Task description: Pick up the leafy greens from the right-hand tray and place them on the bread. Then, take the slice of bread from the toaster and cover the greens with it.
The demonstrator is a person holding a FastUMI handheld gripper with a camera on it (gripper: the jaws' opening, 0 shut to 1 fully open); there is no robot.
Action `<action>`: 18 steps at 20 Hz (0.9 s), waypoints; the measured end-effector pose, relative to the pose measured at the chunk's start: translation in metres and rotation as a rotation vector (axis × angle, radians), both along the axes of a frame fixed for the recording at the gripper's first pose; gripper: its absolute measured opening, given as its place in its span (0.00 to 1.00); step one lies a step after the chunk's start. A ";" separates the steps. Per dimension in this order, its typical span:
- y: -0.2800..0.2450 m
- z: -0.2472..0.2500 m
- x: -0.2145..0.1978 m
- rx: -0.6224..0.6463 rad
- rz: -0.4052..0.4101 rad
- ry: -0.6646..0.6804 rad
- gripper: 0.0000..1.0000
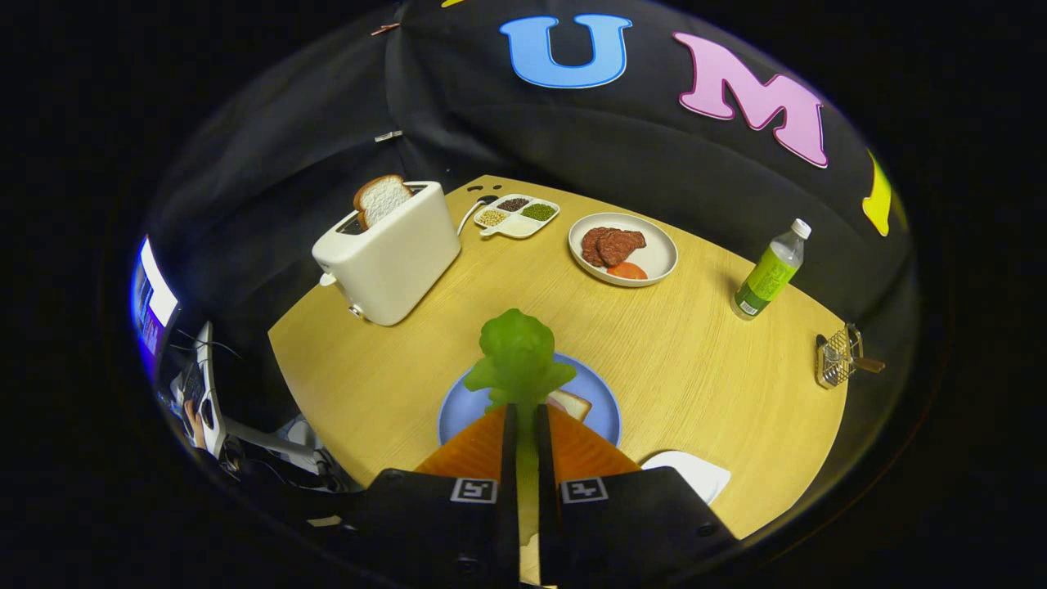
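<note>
- The gripper point(523, 413) has its two fingers pressed almost together, and they pinch the leafy greens point(518, 356) between them.
- The greens are one soft, bumpy piece with a rounded top and small lobes at the sides; the surface looks matte, like plastic. It stands up just ahead of the fingertips, above the blue plate point(601, 405).
- The blue plate is round and smooth. On it lies a slice of bread point(571, 403), of which one pale corner with brown crust is seen, just beside the fingers; the rest is hidden behind them.
- The table point(695, 360) is light wood with a fine grain and a curved edge.
- Beyond the greens stands a white toaster point(393, 258), boxy with rounded corners, and a bread slice point(381, 199) sticks up from its slot.
- Near the toaster is a small white divided tray point(518, 216) with grains of different colours.
- A white round plate point(658, 249) holds brown meat pieces point(612, 244) and an orange-red slice.
- Farther off stand a clear bottle point(770, 272) with a green label and a small wire basket point(836, 360).
- A flat white tray point(695, 473) lies close to the gripper body.
</note>
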State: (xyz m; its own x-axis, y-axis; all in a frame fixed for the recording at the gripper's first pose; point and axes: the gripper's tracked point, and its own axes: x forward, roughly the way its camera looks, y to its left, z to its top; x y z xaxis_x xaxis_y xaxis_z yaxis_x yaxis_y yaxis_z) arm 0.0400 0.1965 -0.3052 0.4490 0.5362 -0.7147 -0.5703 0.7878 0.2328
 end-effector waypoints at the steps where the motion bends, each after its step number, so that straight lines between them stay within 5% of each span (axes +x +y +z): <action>1: 0.001 -0.003 0.001 -0.005 -0.001 0.006 0.17; 6: -0.001 -0.005 0.008 -0.023 -0.036 -0.007 0.59; 18: 0.072 0.098 0.017 0.130 -0.036 -0.128 0.59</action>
